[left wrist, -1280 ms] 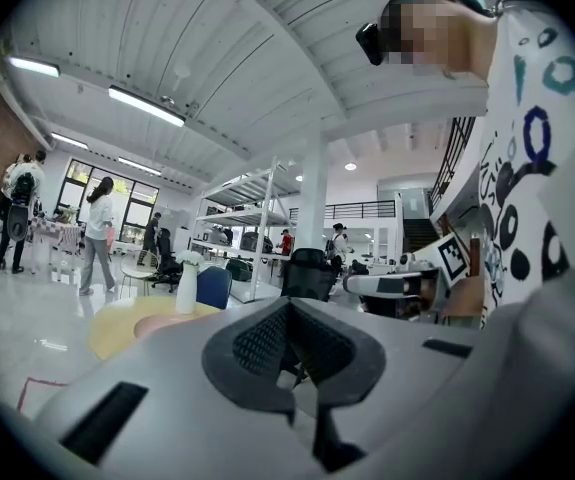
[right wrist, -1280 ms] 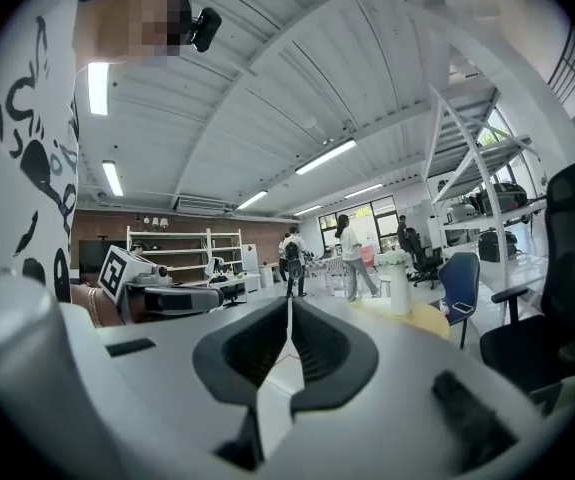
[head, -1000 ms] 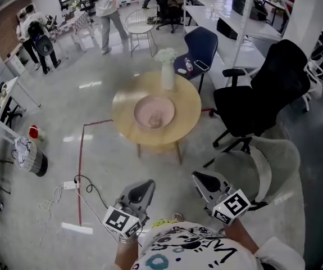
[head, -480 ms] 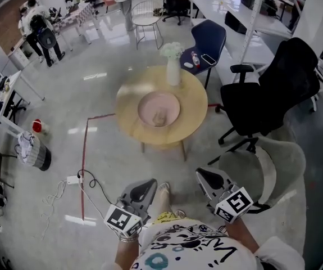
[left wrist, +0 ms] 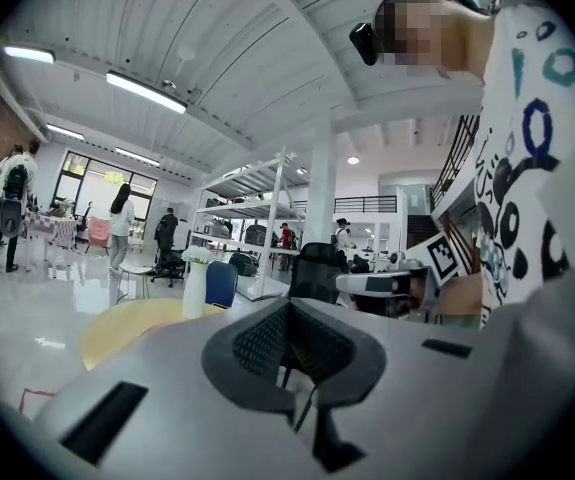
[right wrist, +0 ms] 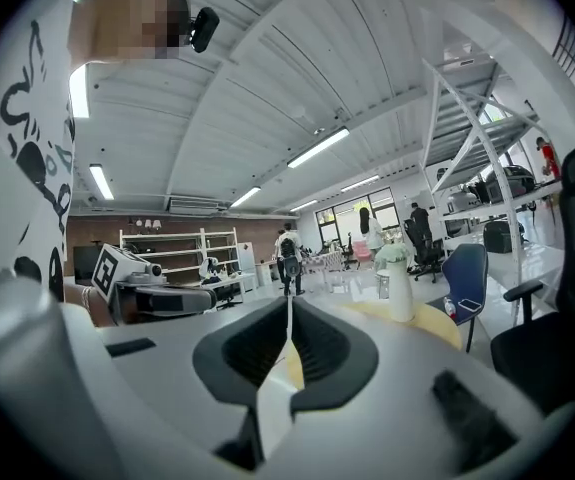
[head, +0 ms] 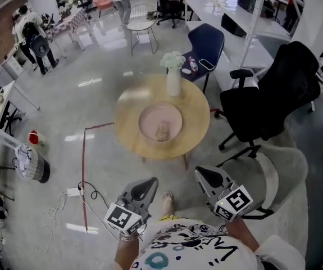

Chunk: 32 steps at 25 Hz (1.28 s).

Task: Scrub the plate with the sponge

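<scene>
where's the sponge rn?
Head view, centre: the sponge lies on the pink plate on the round wooden table, with the white vase just beyond the plate.

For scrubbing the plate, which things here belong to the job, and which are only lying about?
For the job:
pink plate
sponge, lying on the plate
left tongs, shut and empty
right tongs, shut and empty

Only lying about:
white vase with flowers, on the round table
blue chair
black office chair
</scene>
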{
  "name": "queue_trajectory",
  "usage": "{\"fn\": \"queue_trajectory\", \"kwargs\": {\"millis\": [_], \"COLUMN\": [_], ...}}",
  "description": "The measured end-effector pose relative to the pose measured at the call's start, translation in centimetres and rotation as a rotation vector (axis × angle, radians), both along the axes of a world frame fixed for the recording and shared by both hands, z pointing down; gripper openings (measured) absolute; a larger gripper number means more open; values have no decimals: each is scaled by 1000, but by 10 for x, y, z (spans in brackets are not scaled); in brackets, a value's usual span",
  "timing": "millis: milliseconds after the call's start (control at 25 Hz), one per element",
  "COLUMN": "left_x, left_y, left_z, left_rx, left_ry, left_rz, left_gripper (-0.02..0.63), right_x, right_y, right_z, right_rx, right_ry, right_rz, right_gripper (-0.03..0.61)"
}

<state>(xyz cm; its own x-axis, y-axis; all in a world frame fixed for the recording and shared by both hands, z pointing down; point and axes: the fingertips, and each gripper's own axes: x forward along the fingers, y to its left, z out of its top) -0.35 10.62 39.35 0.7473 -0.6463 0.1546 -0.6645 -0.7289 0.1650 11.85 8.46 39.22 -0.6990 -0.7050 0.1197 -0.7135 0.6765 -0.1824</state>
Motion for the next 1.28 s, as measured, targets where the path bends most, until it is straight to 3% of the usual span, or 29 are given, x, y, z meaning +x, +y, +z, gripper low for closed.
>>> {"fn": "queue_trajectory", "kwargs": {"millis": [480,840,1280], "left_x": [-37,-55,-66], "left_y": [-90,-129,-175], "left_z": [4,12,35], "left_rx": [-14,-36,-97], "left_ry": [17,33,35], "left_rz": [62,72,10], "left_gripper": [15,15,15], "right_x": [-40,-58,-62], "right_y": [-85,-119,-163], "right_z": [3,7,31], "right_rx": [-2,-25,-92], "right_ry": [0,6,23], "right_rz": [62,94,48], "right_gripper": [29,29,29]}}
